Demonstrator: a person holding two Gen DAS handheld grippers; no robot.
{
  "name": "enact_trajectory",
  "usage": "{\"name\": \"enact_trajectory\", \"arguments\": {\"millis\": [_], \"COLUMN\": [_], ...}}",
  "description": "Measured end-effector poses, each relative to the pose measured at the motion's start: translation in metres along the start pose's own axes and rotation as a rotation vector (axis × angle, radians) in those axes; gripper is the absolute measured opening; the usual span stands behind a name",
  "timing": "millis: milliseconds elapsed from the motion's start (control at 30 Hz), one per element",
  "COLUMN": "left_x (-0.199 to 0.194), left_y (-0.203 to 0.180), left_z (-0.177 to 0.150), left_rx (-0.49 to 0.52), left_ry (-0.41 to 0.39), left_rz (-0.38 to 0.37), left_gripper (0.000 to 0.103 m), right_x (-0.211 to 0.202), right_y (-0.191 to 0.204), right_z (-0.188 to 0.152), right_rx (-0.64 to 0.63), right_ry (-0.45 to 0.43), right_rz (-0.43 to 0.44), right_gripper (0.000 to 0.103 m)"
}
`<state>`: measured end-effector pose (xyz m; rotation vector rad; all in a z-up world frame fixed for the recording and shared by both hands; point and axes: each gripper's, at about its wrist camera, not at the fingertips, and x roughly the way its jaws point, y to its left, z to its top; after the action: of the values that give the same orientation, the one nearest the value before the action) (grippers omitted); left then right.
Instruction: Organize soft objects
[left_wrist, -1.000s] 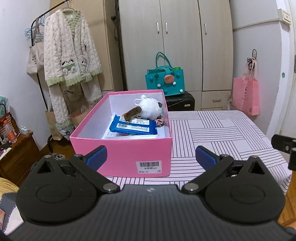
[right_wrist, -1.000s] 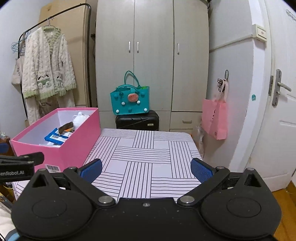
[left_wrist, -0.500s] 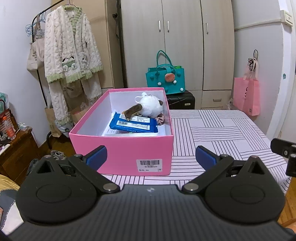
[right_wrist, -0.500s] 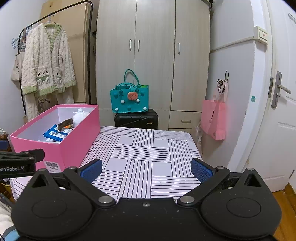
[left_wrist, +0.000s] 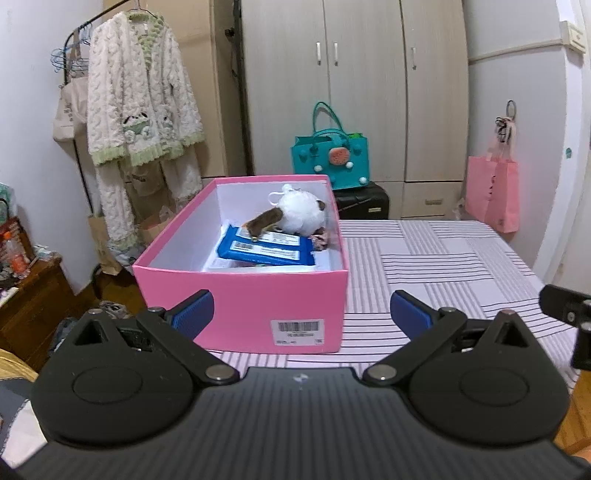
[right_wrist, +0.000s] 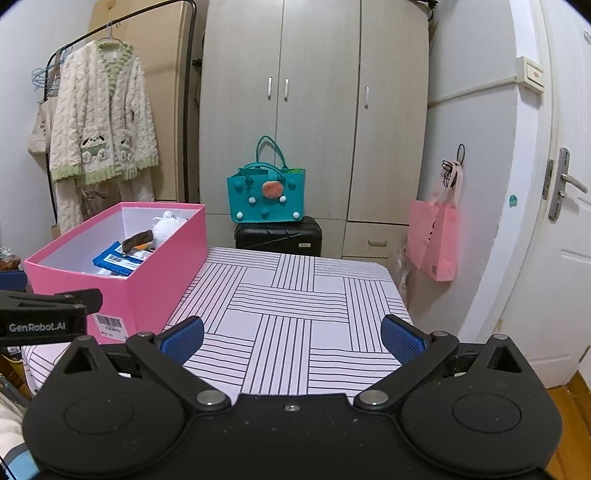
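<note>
Pink box (left_wrist: 240, 302) sits at the left end of the striped table (left_wrist: 436, 258), lid off. Inside: white plush toy (left_wrist: 299, 216) at the far end, its brown tail lying over blue packets (left_wrist: 266, 251); a small pinkish fabric piece (left_wrist: 319, 238) just beside the plush. Left gripper (left_wrist: 301, 312) hovers in front of the box, jaws spread wide, holding nothing. Right gripper (right_wrist: 291, 334) hangs over bare tabletop, likewise wide open and empty. Behind: teal bag (right_wrist: 266, 192) on a black suitcase (right_wrist: 279, 236).
</note>
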<state>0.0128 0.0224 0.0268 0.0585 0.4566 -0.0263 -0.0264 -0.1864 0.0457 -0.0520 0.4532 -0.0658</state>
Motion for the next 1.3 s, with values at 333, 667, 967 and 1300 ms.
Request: {"name": "enact_trajectory", "arguments": {"millis": [333,667,967,1300], "left_x": [-0.001,-0.009,-0.008,-0.009], "left_y": [0.002,0.001,0.002,0.001], "left_z": [-0.002,-0.003,-0.004,-0.005], "left_rx": [0.011,0.017,0.011,0.013], "left_ry": [0.001,-0.04,-0.026,-0.03], "left_rz": [-0.003,-0.007,-0.039,-0.035], "left_gripper": [0.103,0.103,0.103,0.103], "right_x": [0.0,-0.002,-0.002,-0.002], "right_y": [0.004,0.002,0.0,0.001], "right_z": [0.0,-0.001,-0.003,-0.003], "right_rx": [-0.011,0.011,0.016,0.014], "right_ry": [-0.002,-0.004,-0.003,-0.002], "right_rz": [-0.006,0.006,0.005,0.004], "right_gripper": [0.103,0.103,0.103,0.103]}}
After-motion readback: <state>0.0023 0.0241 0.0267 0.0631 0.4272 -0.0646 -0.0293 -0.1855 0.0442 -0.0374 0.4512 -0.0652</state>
